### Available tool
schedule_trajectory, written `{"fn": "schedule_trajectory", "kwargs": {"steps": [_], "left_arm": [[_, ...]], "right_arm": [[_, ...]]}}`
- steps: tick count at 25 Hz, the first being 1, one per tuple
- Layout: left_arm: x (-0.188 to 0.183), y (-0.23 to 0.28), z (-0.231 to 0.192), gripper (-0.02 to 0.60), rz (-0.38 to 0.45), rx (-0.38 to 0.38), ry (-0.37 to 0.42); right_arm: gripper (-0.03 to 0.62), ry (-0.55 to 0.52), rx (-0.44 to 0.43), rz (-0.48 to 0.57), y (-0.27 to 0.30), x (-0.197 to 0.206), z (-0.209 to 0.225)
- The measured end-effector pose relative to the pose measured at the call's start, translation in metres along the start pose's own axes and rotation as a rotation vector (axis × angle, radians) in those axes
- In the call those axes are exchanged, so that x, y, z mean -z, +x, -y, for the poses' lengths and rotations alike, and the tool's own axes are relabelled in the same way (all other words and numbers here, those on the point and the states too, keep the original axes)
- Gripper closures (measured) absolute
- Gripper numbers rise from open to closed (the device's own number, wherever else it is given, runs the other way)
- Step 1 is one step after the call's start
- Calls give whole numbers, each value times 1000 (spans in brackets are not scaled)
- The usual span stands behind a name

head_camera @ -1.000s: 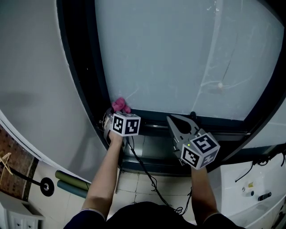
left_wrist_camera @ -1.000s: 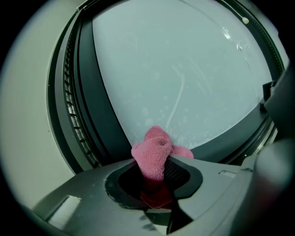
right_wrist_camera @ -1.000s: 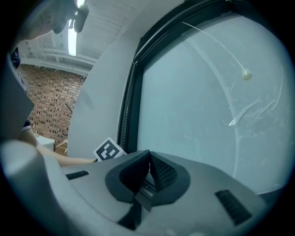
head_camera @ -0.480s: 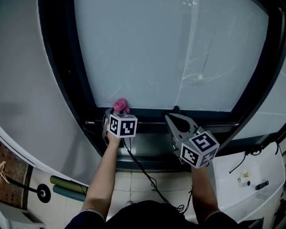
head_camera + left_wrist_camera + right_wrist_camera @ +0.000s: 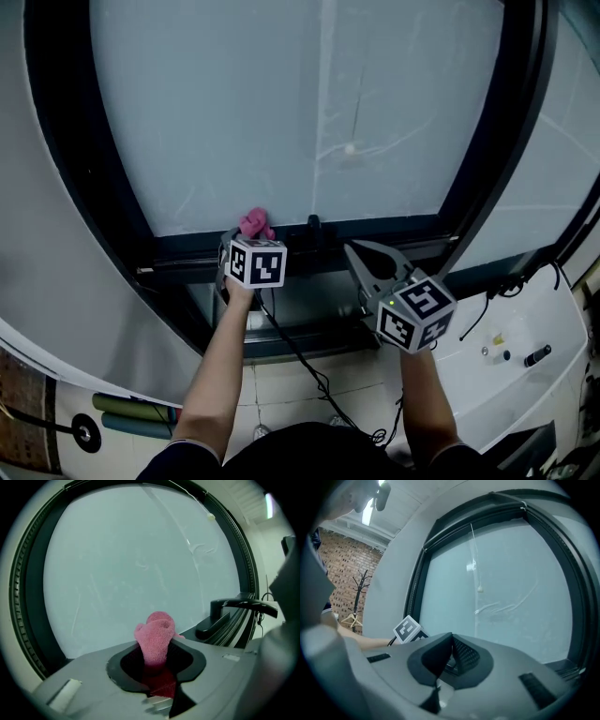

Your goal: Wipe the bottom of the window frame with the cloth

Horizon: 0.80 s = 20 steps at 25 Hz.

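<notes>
A pink cloth sticks out of my left gripper, which is shut on it and holds it against the dark bottom rail of the window frame, just left of a black window handle. In the left gripper view the cloth stands bunched up between the jaws of the left gripper, with the handle to its right. My right gripper hovers below the rail to the right, shut and holding nothing. In the right gripper view the right gripper has its jaws pressed together.
Frosted glass fills the frame, with a thin pull cord hanging in front. A black cable trails down from the left gripper. White equipment sits at lower right, rolled tubes on the floor at lower left.
Both grippers have shifted right along the bottom rail, away from the frame's left corner. The cloth now sits close to the window handle. Neither gripper's state has changed.
</notes>
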<state>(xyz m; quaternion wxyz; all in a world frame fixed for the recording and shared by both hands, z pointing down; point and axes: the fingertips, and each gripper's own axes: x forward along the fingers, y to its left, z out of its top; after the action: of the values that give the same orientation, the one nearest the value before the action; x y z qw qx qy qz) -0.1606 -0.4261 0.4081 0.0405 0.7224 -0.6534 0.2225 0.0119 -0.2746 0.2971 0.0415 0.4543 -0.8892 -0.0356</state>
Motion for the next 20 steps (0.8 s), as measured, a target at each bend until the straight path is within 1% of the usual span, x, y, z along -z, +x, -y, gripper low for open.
{"fn": "schedule_trajectory", "kwargs": {"steps": [6,10,13,16,18,20], "left_arm": [[-13,4,38,471,13,50,-12],[-18,6,47,472,13,34,7],[-22,0,45,472,19,34,9],[-43,-21,44,472,85,29,3],[-67,-38,51,472,138,49,-8],[-86,-51,60,472,171,76,-17]], "right_arm": [[592,7,68,-12,-35,6,26],[592,19,104,-17,-55,11,40],[592,22,103,-7,-63,10,42],[592,22,94,17,-67,4,42],[592,22,89,30,-69,1,42],[592,22,86,43,-71,-1,42]]}}
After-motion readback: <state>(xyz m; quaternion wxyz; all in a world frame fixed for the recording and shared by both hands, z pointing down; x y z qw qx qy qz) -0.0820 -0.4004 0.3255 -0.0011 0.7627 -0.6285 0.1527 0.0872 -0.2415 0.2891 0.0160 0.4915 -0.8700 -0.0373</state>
